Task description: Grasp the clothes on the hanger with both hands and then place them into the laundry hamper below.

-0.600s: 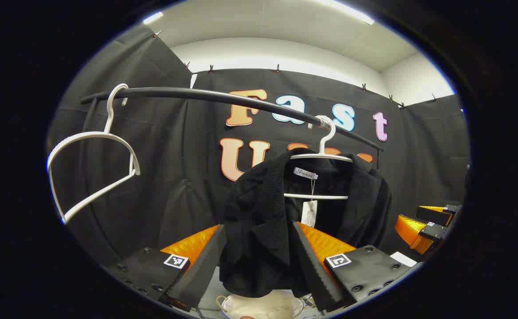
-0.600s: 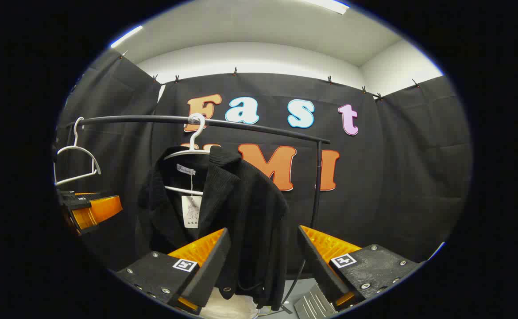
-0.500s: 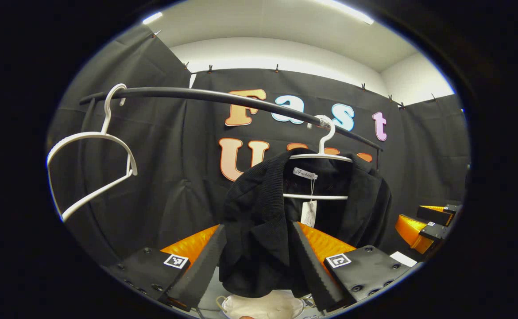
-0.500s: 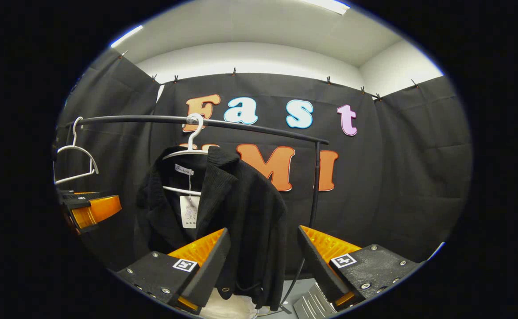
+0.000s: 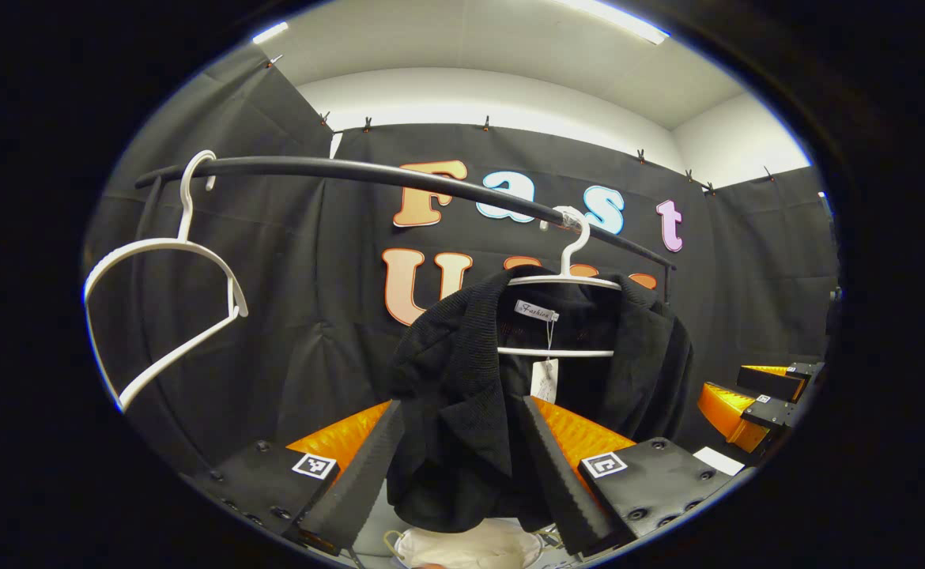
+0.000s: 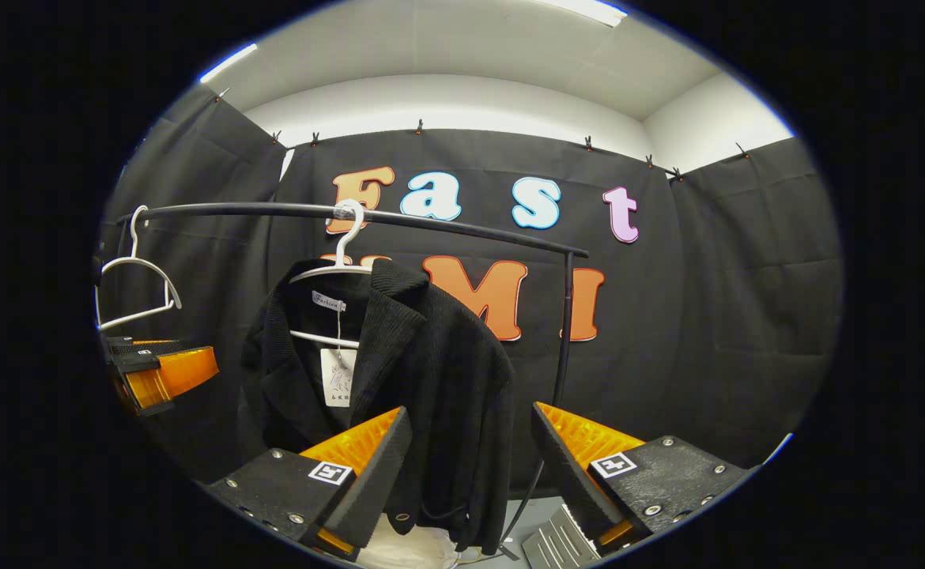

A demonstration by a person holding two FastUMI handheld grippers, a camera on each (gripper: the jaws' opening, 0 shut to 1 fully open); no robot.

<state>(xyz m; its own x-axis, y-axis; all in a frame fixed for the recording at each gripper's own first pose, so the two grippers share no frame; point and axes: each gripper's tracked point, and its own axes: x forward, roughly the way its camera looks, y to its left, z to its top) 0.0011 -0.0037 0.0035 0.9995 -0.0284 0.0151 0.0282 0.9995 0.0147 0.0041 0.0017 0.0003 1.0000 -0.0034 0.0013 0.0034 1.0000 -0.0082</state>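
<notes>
A black jacket (image 5: 510, 395) hangs on a white hanger (image 5: 565, 280) from the dark rail (image 5: 336, 167), and the step in hand looks like the approach for a two-handed grasp. In the left gripper view the left hand-held gripper (image 5: 454, 466) is released, its jaws wide apart, with the jacket's near lapel and front panel showing between them at 12 o'clock. Whether cloth already lies within the jaws or just beyond them cannot be told. In the right gripper view the right hand-held gripper (image 6: 470, 466) is also released, and the jacket's other shoulder and sleeve (image 6: 462, 411) hang between its fingers, slightly toward 11 o'clock.

To do this well, each gripper should probably bite a thick fold near a shoulder, not the thin hem, so the cloth does not slip. Both should close at about the same time, then lift up and off the hanger's ends before lowering, or the hanger may come along or swing on the rail. The paper tag (image 5: 544, 381) and the hanger's lower bar are best kept out of the jaws.

The pale hamper (image 5: 462, 547) sits directly below the jacket, at 6 o'clock, so the drop should be almost straight down. An empty hanger (image 5: 164, 273) hangs at 9 o'clock, well apart.
</notes>
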